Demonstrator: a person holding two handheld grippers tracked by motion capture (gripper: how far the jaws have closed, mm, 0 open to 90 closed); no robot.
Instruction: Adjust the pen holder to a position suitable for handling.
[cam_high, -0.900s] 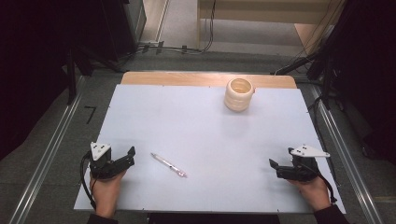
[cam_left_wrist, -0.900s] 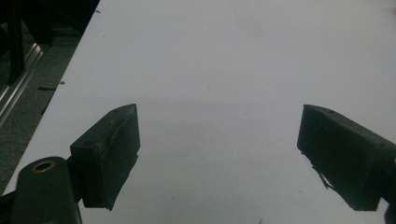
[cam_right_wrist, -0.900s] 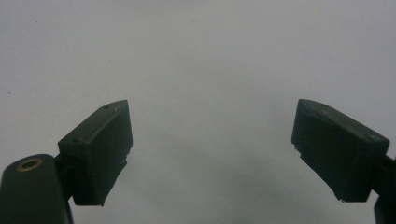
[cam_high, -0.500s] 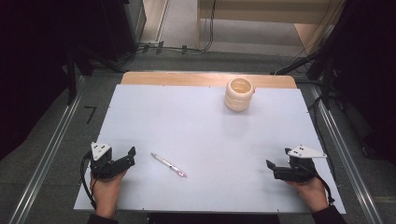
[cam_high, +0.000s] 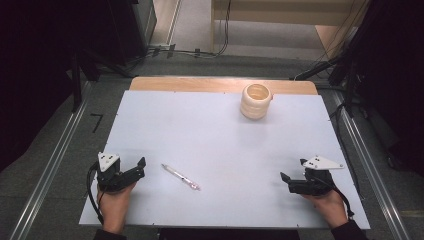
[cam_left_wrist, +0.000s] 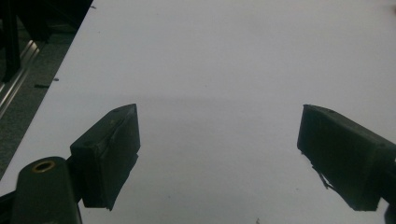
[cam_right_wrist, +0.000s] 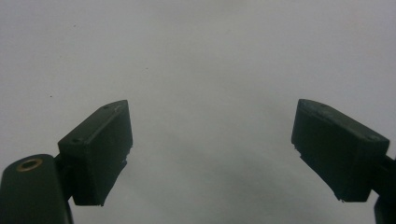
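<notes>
A slim pen (cam_high: 181, 177) lies at an angle on the white table (cam_high: 200, 130), near its front edge. My left gripper (cam_high: 140, 167) rests in a hand at the front left, a short way left of the pen and pointing toward it. Its jaws stand open in the left gripper view (cam_left_wrist: 219, 149), with bare table between them. My right gripper (cam_high: 292, 171) is held at the front right and points left, far from the pen. The right gripper view (cam_right_wrist: 210, 149) has its jaws wide open over bare table.
A ribbed wooden cup (cam_high: 256, 101) stands at the table's far side, right of centre. A wooden strip (cam_high: 200, 84) runs along the far edge. Metal rails (cam_high: 55, 160) flank the table on both sides, and cables lie on the floor beyond.
The right hand and its gripper have slid a little to the left along the front of the table. The left gripper, pen and cup have kept still.
</notes>
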